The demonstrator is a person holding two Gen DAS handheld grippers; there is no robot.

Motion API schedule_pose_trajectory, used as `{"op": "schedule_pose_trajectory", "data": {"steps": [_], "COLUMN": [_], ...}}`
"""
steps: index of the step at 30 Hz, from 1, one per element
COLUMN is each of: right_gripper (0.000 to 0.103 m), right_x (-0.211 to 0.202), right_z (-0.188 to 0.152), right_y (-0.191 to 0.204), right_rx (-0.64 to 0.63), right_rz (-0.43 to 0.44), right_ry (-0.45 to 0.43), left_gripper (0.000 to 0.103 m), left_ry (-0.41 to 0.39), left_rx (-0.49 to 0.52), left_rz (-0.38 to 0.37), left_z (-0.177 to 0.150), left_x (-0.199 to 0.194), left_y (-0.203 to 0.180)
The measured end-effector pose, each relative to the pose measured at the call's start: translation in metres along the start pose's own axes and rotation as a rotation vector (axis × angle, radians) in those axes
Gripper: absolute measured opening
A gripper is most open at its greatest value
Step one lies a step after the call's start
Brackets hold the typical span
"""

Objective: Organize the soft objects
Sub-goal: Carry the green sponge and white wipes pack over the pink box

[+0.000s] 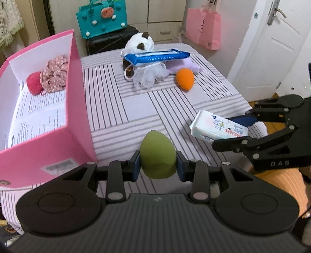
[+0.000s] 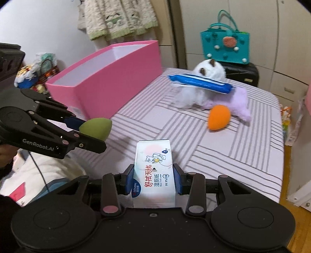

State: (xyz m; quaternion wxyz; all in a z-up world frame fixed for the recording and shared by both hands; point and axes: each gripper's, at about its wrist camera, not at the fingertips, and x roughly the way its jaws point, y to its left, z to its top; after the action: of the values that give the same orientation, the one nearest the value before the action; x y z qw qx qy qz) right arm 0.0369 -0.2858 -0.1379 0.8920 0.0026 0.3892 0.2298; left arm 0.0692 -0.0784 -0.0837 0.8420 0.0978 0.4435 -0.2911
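Observation:
My left gripper (image 1: 157, 166) is shut on a green egg-shaped sponge (image 1: 157, 154), held above the striped table's near edge, just right of the open pink box (image 1: 77, 109). The left gripper (image 2: 91, 134) with the green sponge (image 2: 96, 128) also shows in the right wrist view. My right gripper (image 2: 153, 180) is shut on a white pack of wet wipes (image 2: 153, 175); it also shows in the left wrist view (image 1: 233, 129) with the pack (image 1: 217, 125). The box holds a red ball (image 1: 35, 82) and a floral scrunchie (image 1: 55, 74).
On the striped table (image 1: 136, 109) lie an orange sponge (image 1: 184, 76), a blue wipes pack (image 1: 157, 56) on a white plush (image 1: 139, 43), a mesh puff (image 1: 147, 75) and a lilac cloth (image 1: 186, 65). A black suitcase (image 1: 108, 41) with a teal bag (image 1: 101, 18) stands behind.

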Motion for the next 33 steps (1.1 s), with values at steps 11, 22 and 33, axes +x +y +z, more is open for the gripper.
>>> {"op": "schedule_pose_trajectory", "data": {"steps": [11,22,33], "right_gripper": [0.045,0.045,0.045], "right_x": [-0.012,-0.019,-0.019], "right_z": [0.02,0.057,0.112], "right_y": [0.036,0.074,0.106], "right_rx": [-0.061,-0.081,-0.159], "right_rz": [0.108,0.191,0.217], "right_ry": [0.045,0.049,-0.011], "left_gripper": [0.036,0.036,0.036], "left_ry": [0.068,0.037,-0.103], "left_rx": [0.016,-0.073,-0.069], "left_rz": [-0.039,-0.03,0.009], "left_z": [-0.015,-0.029,-0.011], "left_x": [-0.045,-0.086,-0.14], "left_y": [0.02,0.062,0.098]}}
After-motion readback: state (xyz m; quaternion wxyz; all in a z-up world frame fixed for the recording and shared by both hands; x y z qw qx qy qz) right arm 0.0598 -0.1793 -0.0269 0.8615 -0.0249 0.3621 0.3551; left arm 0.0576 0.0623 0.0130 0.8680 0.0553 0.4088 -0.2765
